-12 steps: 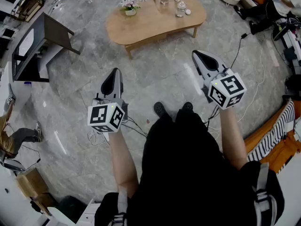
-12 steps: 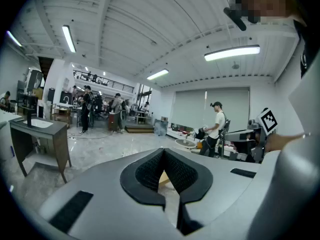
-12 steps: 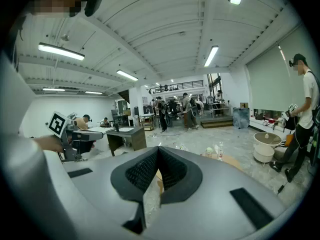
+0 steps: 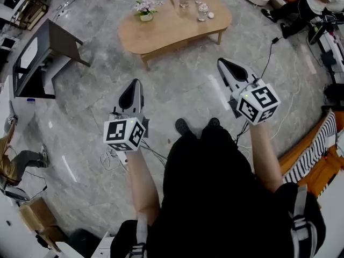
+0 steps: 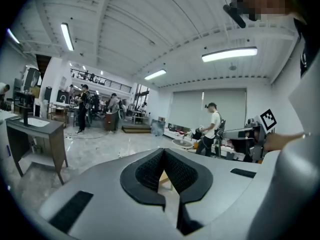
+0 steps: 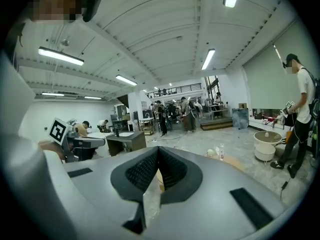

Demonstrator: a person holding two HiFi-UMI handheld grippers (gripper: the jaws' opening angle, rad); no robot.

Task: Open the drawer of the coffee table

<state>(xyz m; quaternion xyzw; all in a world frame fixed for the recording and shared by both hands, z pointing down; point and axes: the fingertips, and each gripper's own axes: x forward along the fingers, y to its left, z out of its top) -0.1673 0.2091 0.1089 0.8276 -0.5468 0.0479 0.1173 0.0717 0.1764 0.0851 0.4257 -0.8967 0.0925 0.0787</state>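
Wooden and kidney-shaped, the coffee table [image 4: 166,28] stands on the grey stone floor [image 4: 177,98] well ahead of the person. Its surface carries a flower pot [image 4: 144,8] and a few bottles [image 4: 202,11]. No drawer front shows from this side. I judge the step in hand to be the approach: walk round to the side that has the drawer, find its handle or lip, bring one gripper down level with it, and open that gripper before reaching in. The left gripper [image 4: 134,85] and right gripper [image 4: 223,64] are both closed tight on nothing, held out over the floor, well apart from the table.
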